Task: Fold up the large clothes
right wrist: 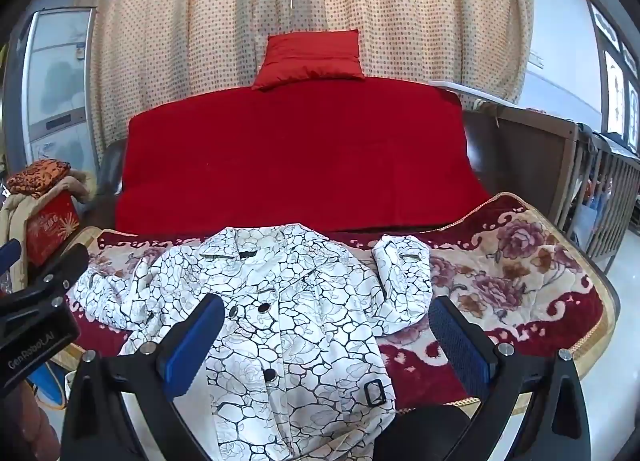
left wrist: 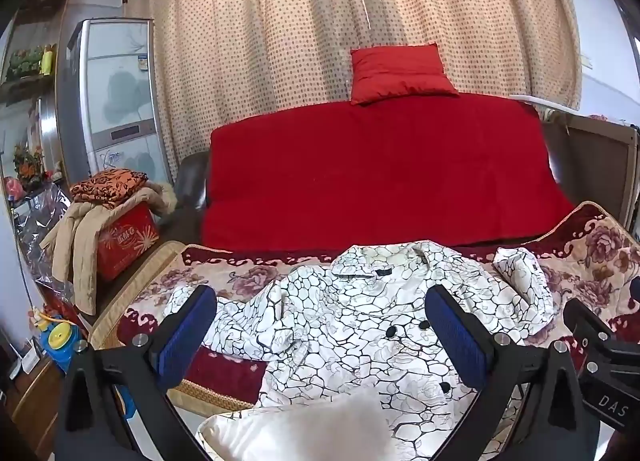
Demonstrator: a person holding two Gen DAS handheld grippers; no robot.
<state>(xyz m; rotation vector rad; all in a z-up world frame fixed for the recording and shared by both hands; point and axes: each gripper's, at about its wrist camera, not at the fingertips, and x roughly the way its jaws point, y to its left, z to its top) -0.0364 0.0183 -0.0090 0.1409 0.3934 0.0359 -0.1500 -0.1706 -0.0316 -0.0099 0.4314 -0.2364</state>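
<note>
A white coat (left wrist: 360, 321) (right wrist: 296, 309) with a black crackle print and black buttons lies face up and rumpled on a floral blanket (left wrist: 592, 261) (right wrist: 520, 261). Its collar points to the back, its hem hangs over the near edge. One sleeve (left wrist: 524, 281) (right wrist: 404, 281) is bunched at the right, the other (left wrist: 224, 313) (right wrist: 108, 293) spreads left. My left gripper (left wrist: 320, 309) hovers open above the coat's chest. My right gripper (right wrist: 328, 321) is open too, above the coat's lower half. Nothing sits between either pair of blue pads.
A red cover (left wrist: 380, 173) drapes a sofa back with a red cushion (left wrist: 400, 69) on top. At the left, a red box (left wrist: 124, 241) carries a beige jacket and orange cloth. A tall air conditioner (left wrist: 112, 93) stands behind. A wooden crib rail (right wrist: 600, 189) is at right.
</note>
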